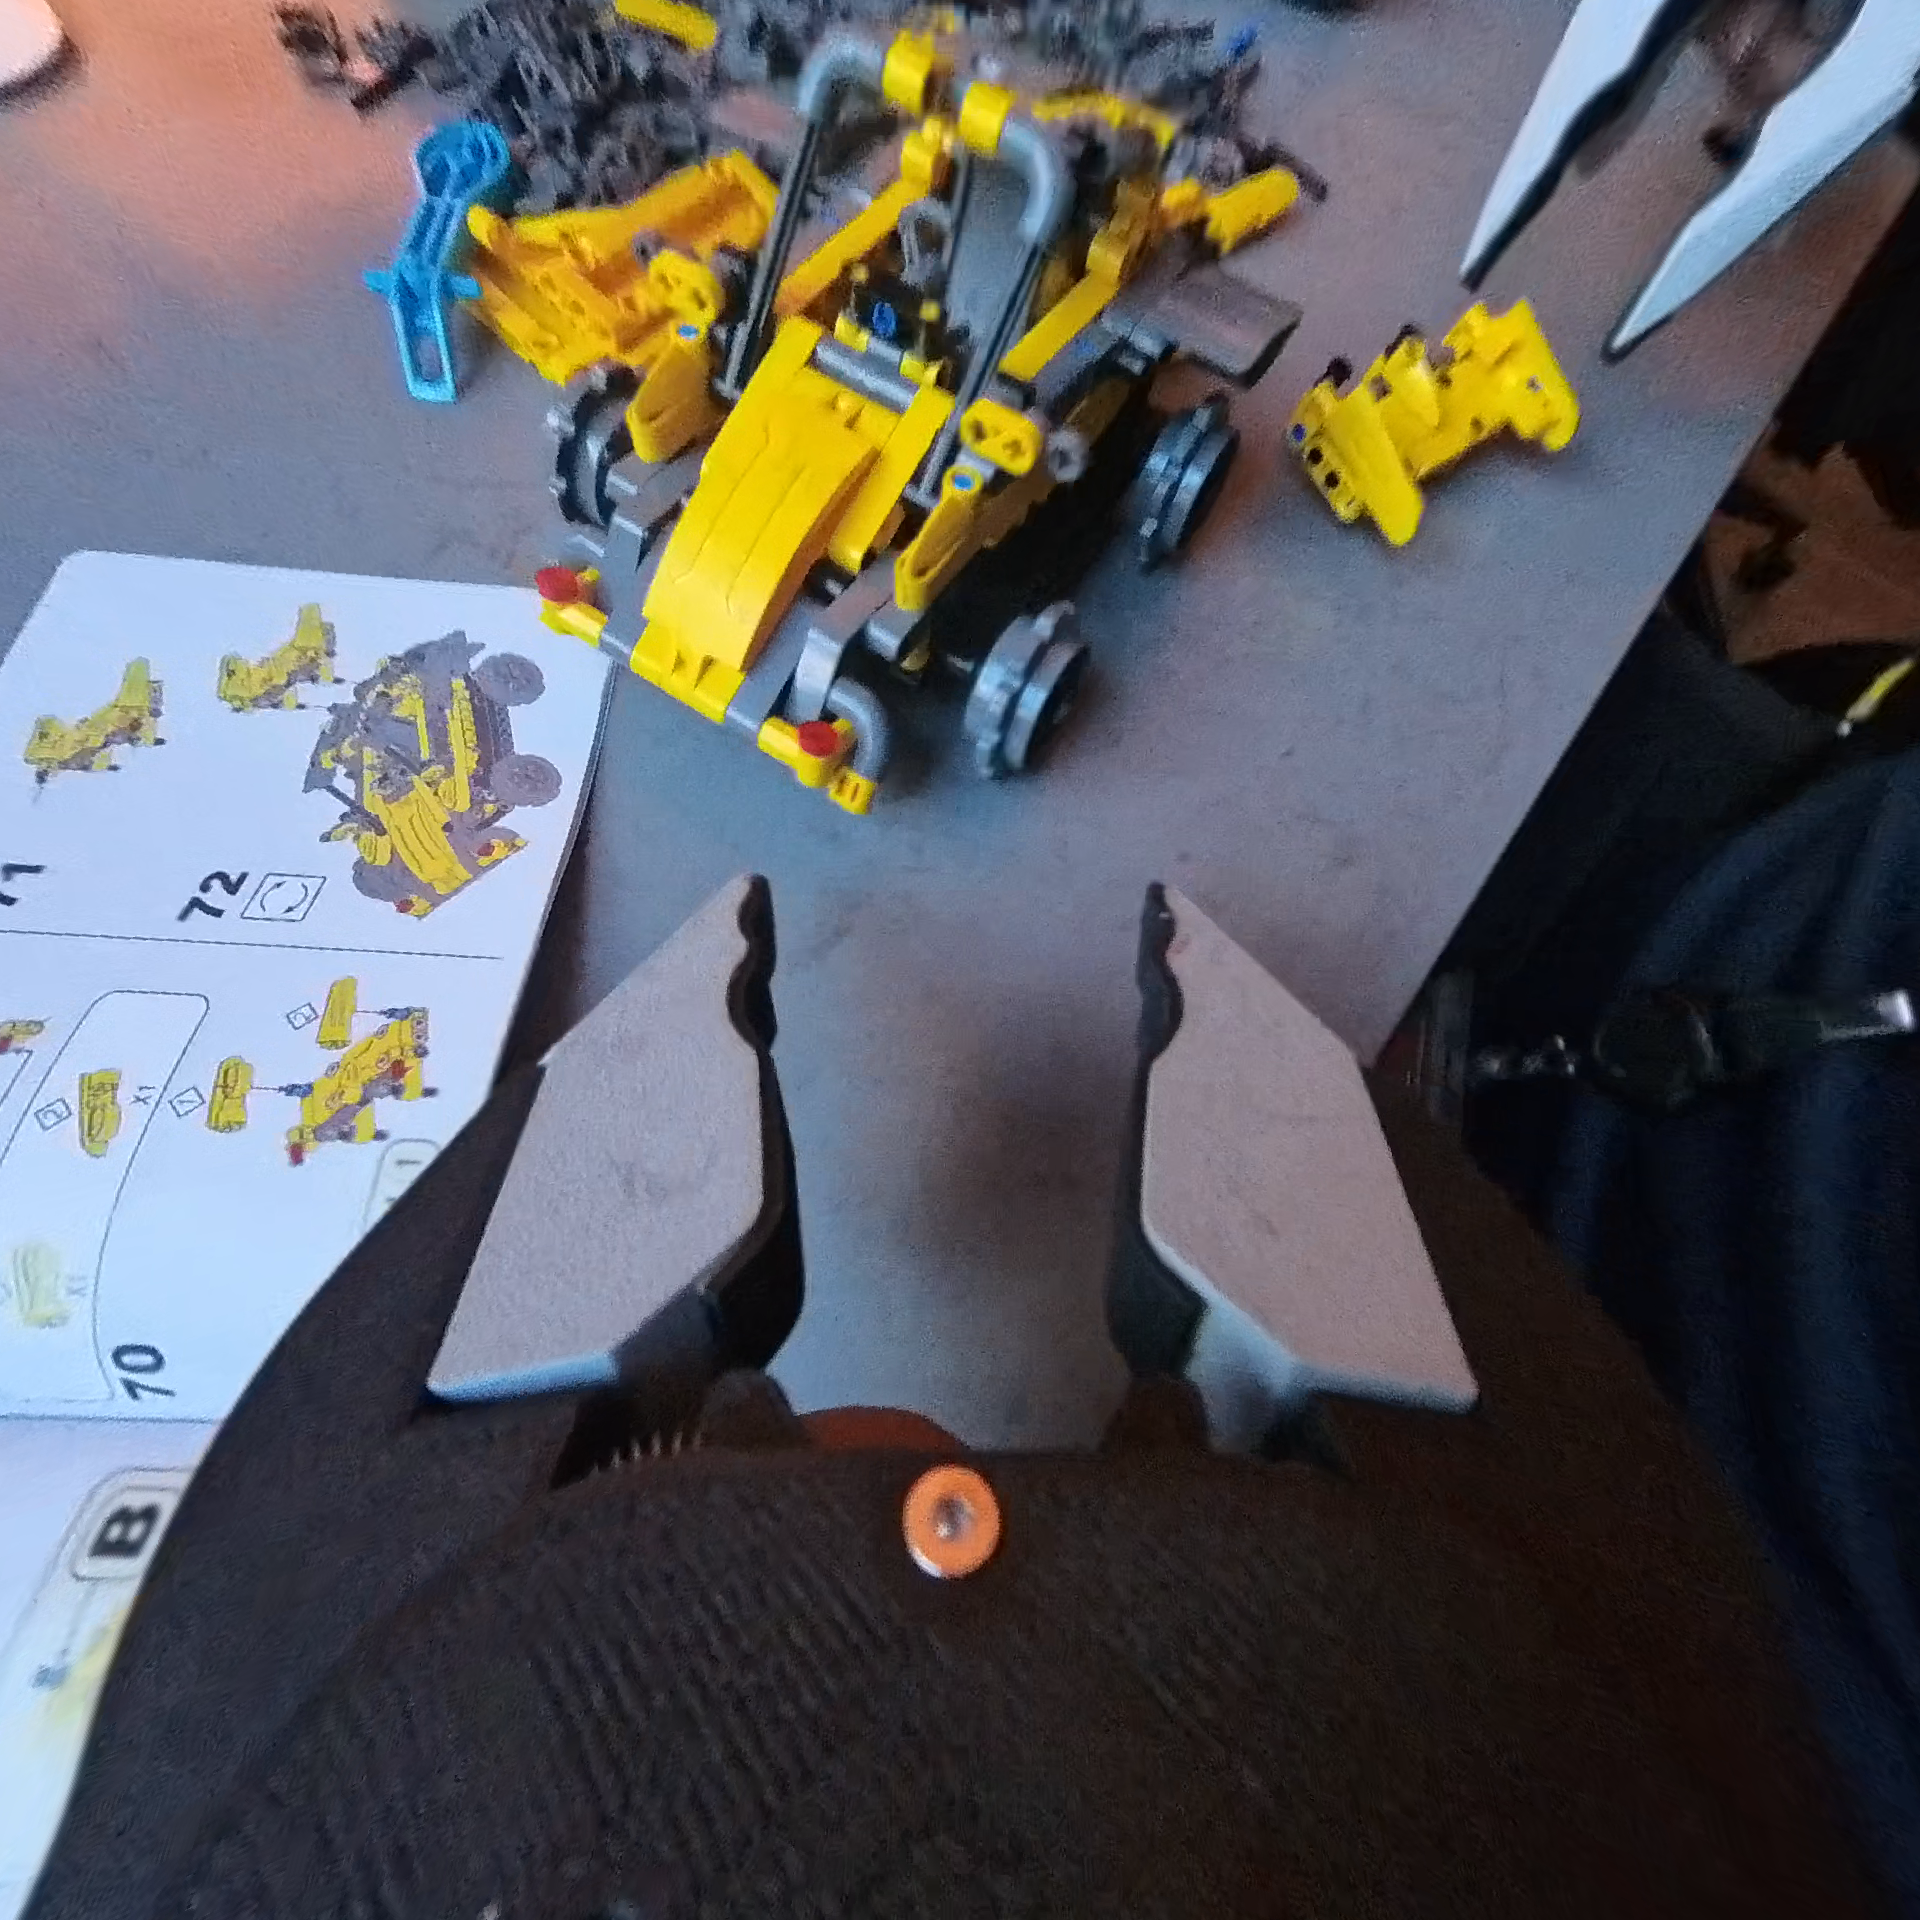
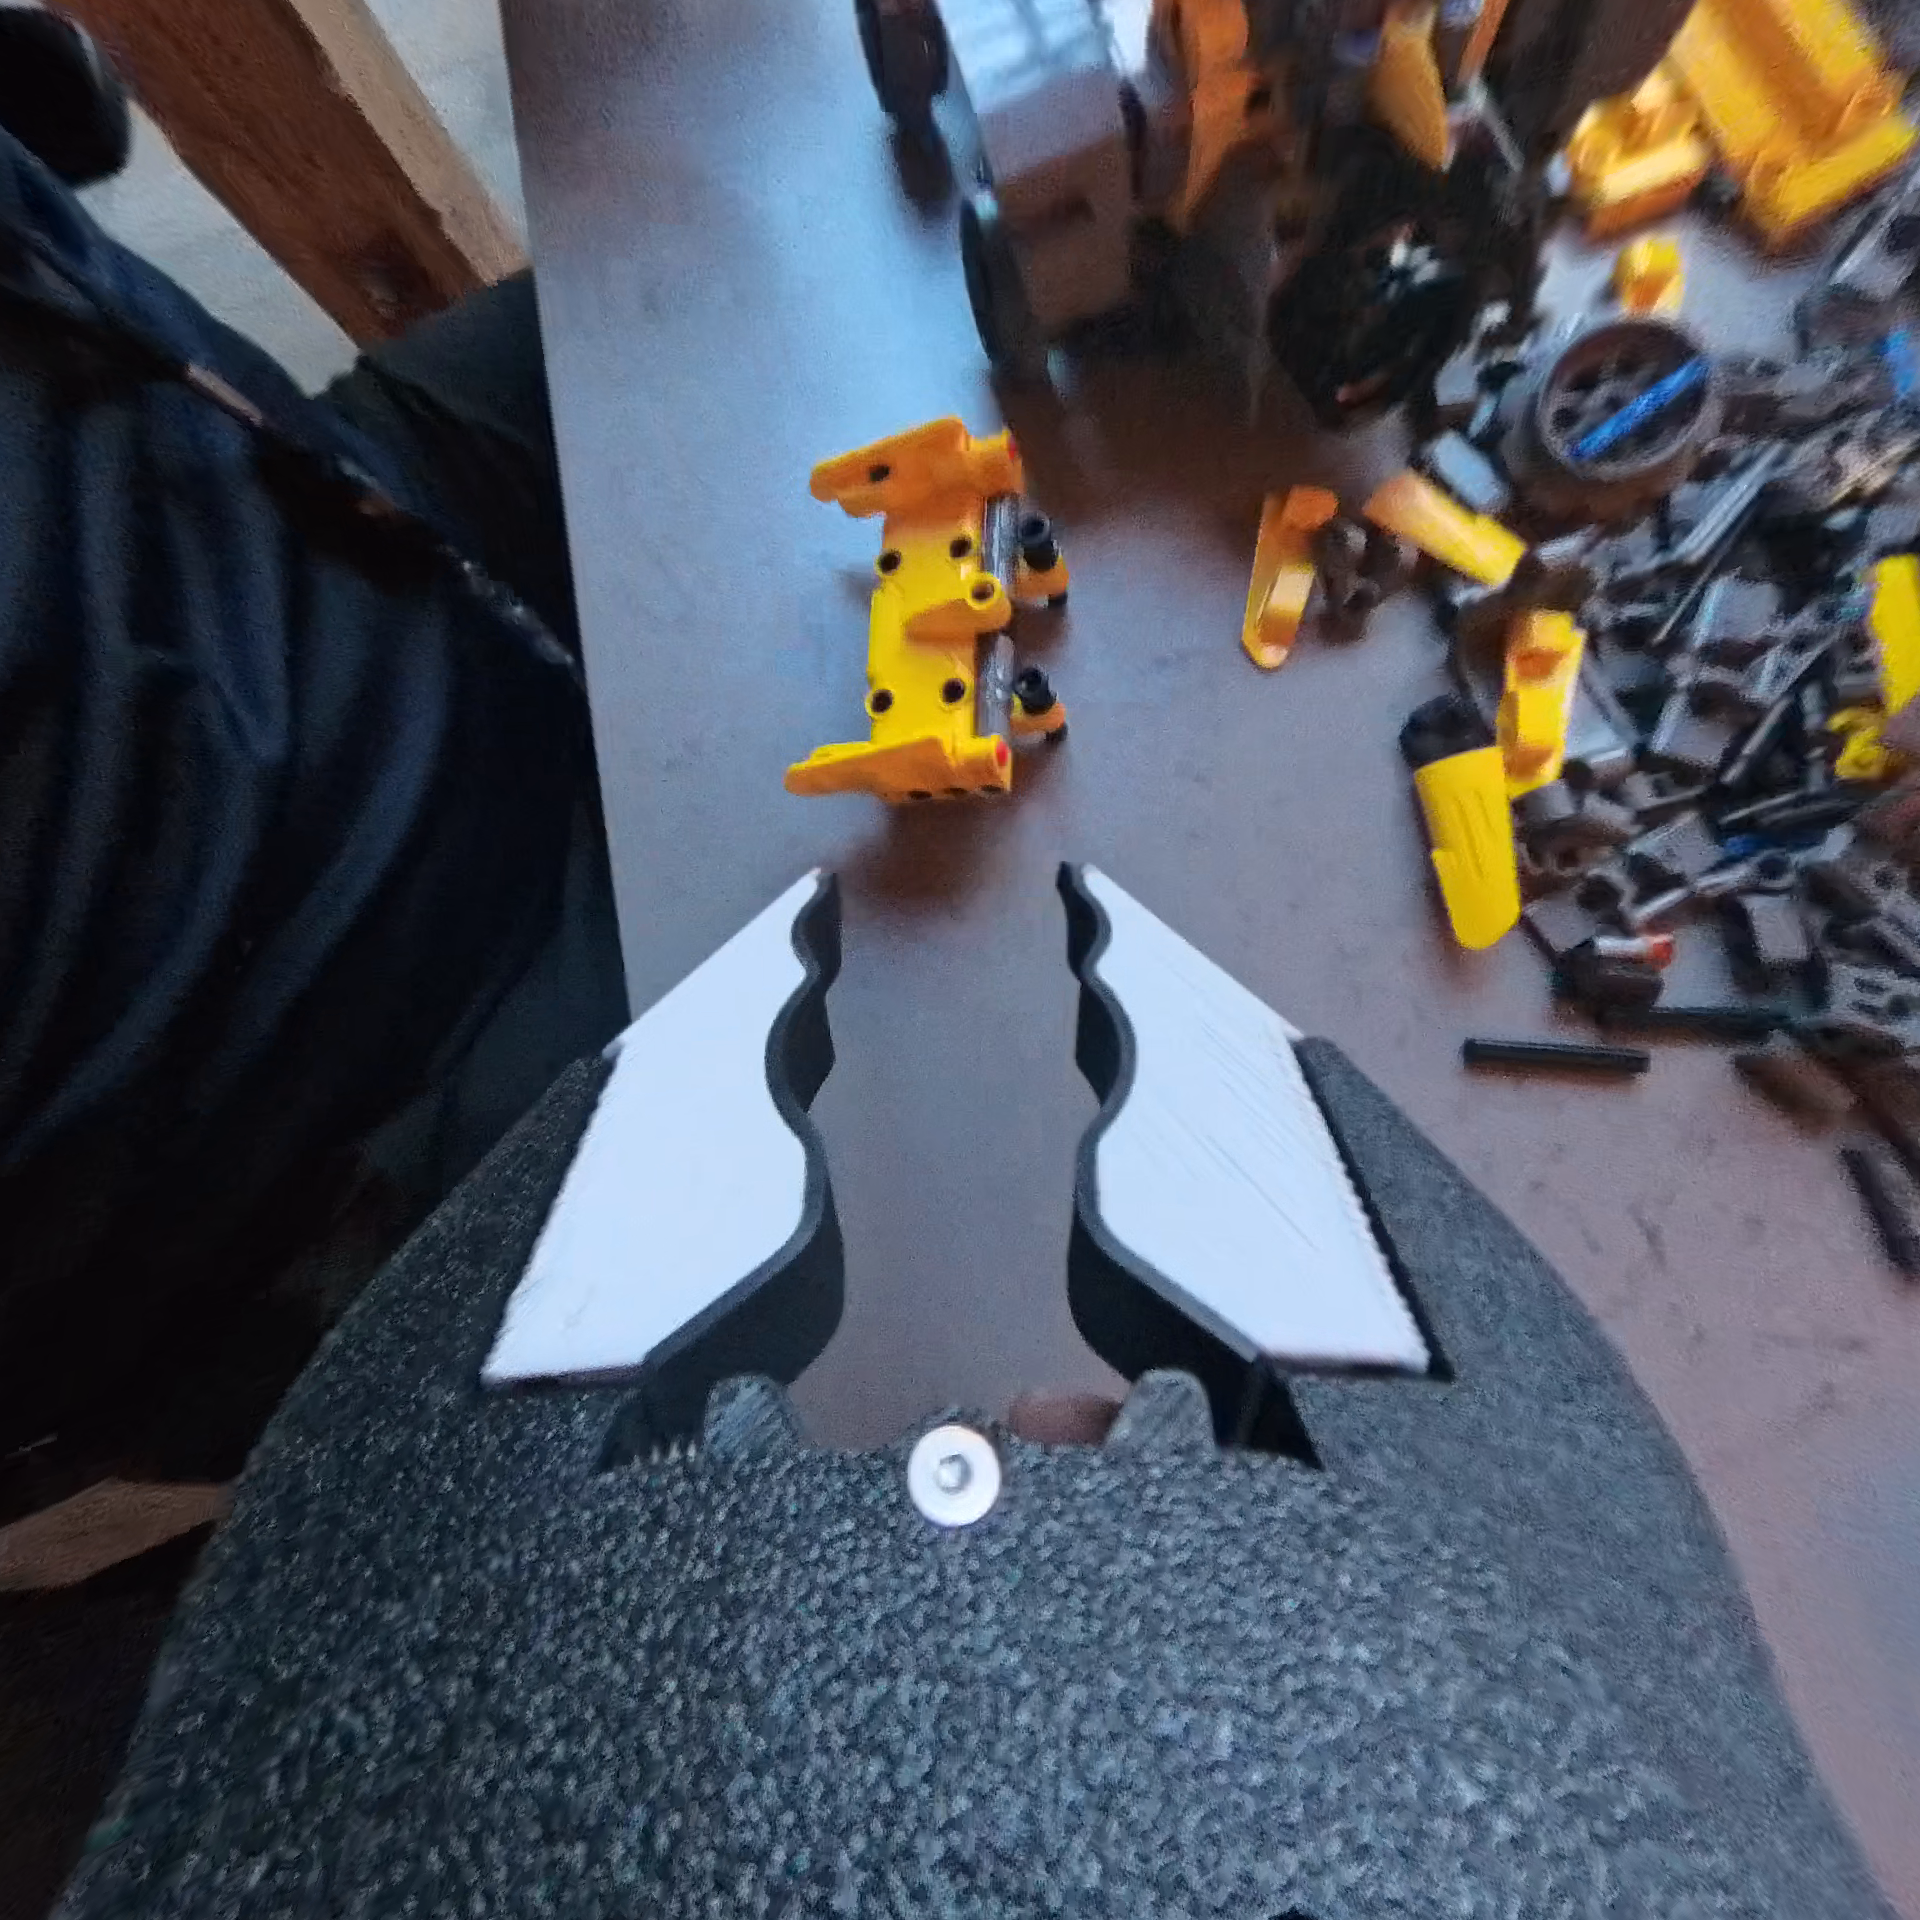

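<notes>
1. Hovering over the grey table [image 1: 1299, 727], the left gripper [image 1: 956, 904] holds its jaws open and empty, facing the yellow buggy model [image 1: 821, 488] beside the instruction booklet [image 1: 208, 810].
2. The right gripper [image 2: 945, 883] hangs with jaws parted and empty, just short of the small yellow sub-assembly [image 2: 925, 613]; the loose parts pile [image 2: 1714, 675] lies to its right.

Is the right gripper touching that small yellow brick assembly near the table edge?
Apart. In the right wrist view the right gripper is open, with bare grey table showing between its tips and the yellow brick assembly.
</notes>
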A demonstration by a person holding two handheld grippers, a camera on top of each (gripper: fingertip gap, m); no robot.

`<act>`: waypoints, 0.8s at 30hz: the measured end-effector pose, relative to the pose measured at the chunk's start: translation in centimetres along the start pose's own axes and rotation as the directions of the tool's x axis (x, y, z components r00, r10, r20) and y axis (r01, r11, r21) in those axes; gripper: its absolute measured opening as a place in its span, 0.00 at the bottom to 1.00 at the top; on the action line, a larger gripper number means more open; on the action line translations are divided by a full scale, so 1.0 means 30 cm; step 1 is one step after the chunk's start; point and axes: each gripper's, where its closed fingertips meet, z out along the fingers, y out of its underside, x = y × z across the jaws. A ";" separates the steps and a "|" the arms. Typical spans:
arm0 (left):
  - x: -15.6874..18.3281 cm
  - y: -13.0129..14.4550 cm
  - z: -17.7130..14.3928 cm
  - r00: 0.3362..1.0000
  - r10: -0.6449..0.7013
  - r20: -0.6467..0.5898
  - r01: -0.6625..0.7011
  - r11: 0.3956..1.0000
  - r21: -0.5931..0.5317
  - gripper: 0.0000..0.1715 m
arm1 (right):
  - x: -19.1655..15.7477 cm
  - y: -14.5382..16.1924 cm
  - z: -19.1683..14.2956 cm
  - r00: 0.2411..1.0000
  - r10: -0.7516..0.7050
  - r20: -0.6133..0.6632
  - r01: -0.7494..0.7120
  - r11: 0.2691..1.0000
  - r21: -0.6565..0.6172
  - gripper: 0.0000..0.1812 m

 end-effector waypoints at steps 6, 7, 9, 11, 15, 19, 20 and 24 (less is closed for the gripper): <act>-0.070 0.065 0.039 0.999 0.043 -0.021 -0.045 0.992 -0.115 0.39 | -0.049 0.008 0.082 1.000 0.014 0.019 -0.012 0.998 -0.065 0.22; -0.071 0.062 0.038 0.999 0.032 -0.027 -0.035 0.994 -0.106 0.39 | -0.061 0.009 0.086 1.000 0.014 0.018 -0.013 0.997 -0.070 0.22; -0.071 0.059 0.035 0.999 0.010 -0.044 -0.015 0.995 -0.099 0.39 | -0.098 -0.010 0.096 1.000 -0.007 0.020 0.008 0.999 -0.037 0.21; -0.073 0.057 0.033 0.999 -0.008 -0.053 0.003 0.996 -0.094 0.39 | -0.191 -0.066 0.115 0.993 -0.019 0.118 0.015 0.999 0.038 0.18; -0.076 0.056 0.035 0.999 -0.005 -0.042 0.001 0.996 -0.095 0.38 | -0.258 -0.083 0.129 0.978 -0.165 0.129 0.162 0.986 0.031 0.14; -0.079 0.059 0.037 1.000 0.014 -0.018 -0.016 0.995 -0.100 0.36 | -0.139 -0.141 0.064 0.982 -0.185 0.033 0.182 0.980 0.077 0.19; -0.082 0.059 0.037 1.000 0.011 -0.014 -0.012 0.995 -0.100 0.36 | -0.111 -0.152 0.057 0.981 -0.191 0.018 0.189 0.979 0.076 0.22; -0.093 0.058 0.035 1.000 -0.008 0.011 0.009 0.995 -0.096 0.32 | -0.137 -0.211 0.078 0.975 -0.223 0.018 0.221 0.972 0.083 0.27</act>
